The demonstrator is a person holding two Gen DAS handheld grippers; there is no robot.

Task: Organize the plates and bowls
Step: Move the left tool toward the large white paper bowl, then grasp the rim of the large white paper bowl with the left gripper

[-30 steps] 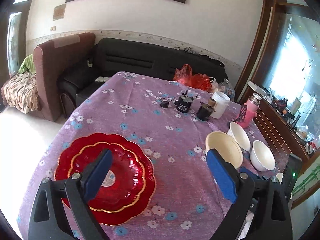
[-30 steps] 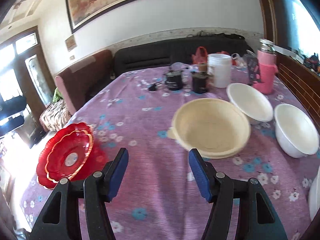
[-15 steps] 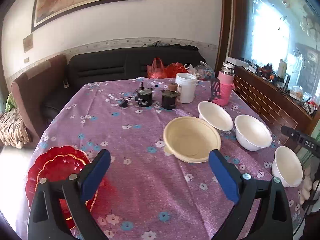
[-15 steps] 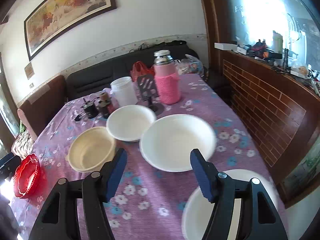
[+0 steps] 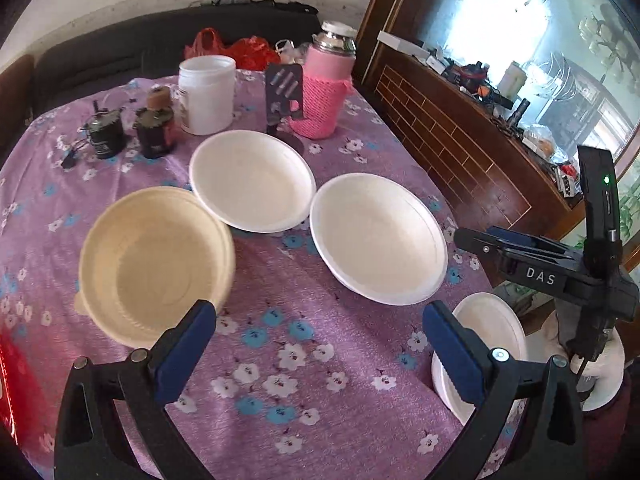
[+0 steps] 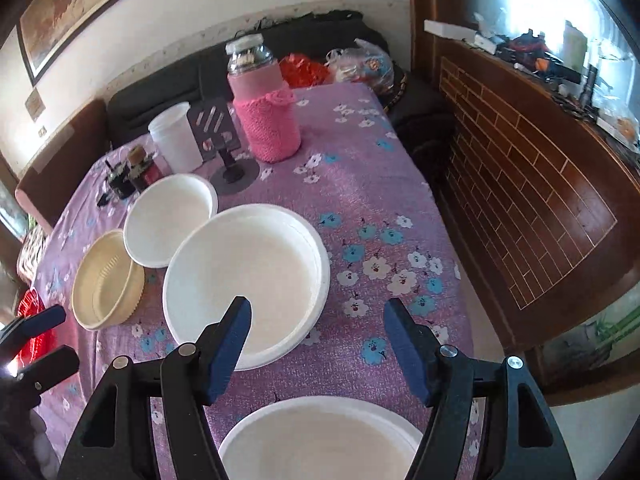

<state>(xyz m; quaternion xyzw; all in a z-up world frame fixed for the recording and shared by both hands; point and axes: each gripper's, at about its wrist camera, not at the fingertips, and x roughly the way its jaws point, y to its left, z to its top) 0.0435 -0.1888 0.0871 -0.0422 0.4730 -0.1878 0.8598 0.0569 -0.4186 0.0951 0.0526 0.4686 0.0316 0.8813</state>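
Note:
A cream bowl [image 5: 154, 264] and three white bowls stand on the purple flowered tablecloth: a far one [image 5: 252, 180], a middle one [image 5: 378, 238] and a near one [image 5: 486, 354] at the table's right edge. My left gripper [image 5: 316, 344] is open and empty above the cloth between the cream bowl and the near white bowl. My right gripper [image 6: 318, 338] is open and empty, over the gap between the middle white bowl [image 6: 246, 286] and the near white bowl [image 6: 320, 438]. The red plates [image 6: 34, 320] show only at the left edge.
At the back of the table stand a pink-sleeved thermos [image 5: 324, 88], a white tub [image 5: 206, 94], a phone stand [image 5: 284, 94] and two small dark jars [image 5: 154, 128]. A brick-pattern wooden cabinet [image 6: 528, 184] runs close along the table's right side. A dark sofa is behind.
Both grippers have swung right, from the red plates and cream bowl to the white bowls. The right gripper has come lower, over the near white bowl. Both stay open.

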